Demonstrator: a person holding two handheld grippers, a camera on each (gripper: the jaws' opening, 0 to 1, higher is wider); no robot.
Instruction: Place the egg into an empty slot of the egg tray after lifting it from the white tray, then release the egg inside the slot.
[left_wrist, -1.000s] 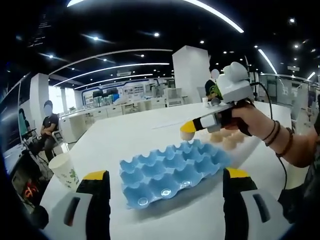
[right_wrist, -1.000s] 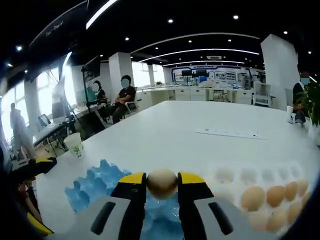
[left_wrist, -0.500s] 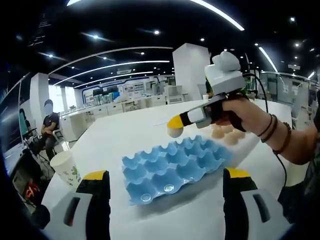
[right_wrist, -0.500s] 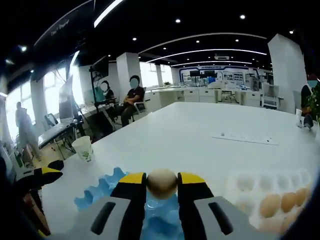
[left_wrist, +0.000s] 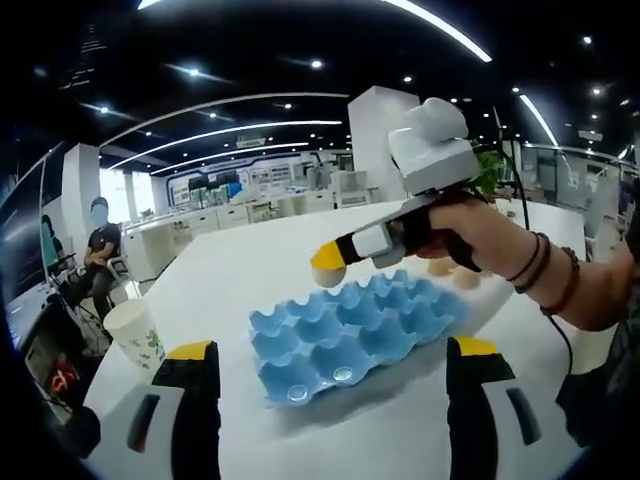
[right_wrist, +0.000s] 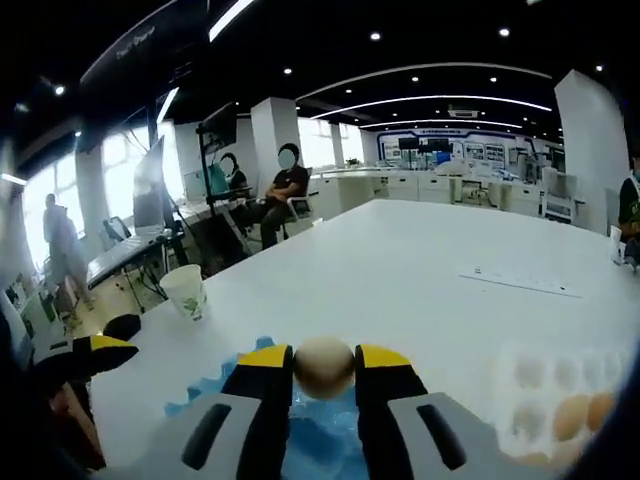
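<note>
Left gripper (left_wrist: 330, 365) stands released in the left gripper view, its two yellow-tipped jaws far apart at five and seven o'clock with nothing between them. Between and beyond those jaws the blue egg tray (left_wrist: 350, 330) lies on the white table (left_wrist: 250, 275), its slots bare. Entering from three o'clock, a hand (left_wrist: 480, 235) carries the right gripper (left_wrist: 328, 268) above the tray's far left edge, and a pale egg (left_wrist: 326, 275) peeks out under its yellow tip. Behind the tray, toward two o'clock, a few more eggs (left_wrist: 452, 272) sit low on the table. A paper cup (left_wrist: 135, 335) stands at eight o'clock, well apart from the tray. In the right gripper view, the right gripper (right_wrist: 324, 368) is clenched on the egg (right_wrist: 324, 364), which sits squarely between the yellow tips at six o'clock. The blue egg tray (right_wrist: 325, 440) lies directly beneath, mostly covered by the jaws. At four o'clock the white tray (right_wrist: 545, 385) holds brown eggs (right_wrist: 580, 415) along its near edge. The paper cup (right_wrist: 187, 291) stands at nine o'clock on the table (right_wrist: 400, 270), and the left gripper's yellow tip (right_wrist: 100, 345) reaches in at eight o'clock.
</note>
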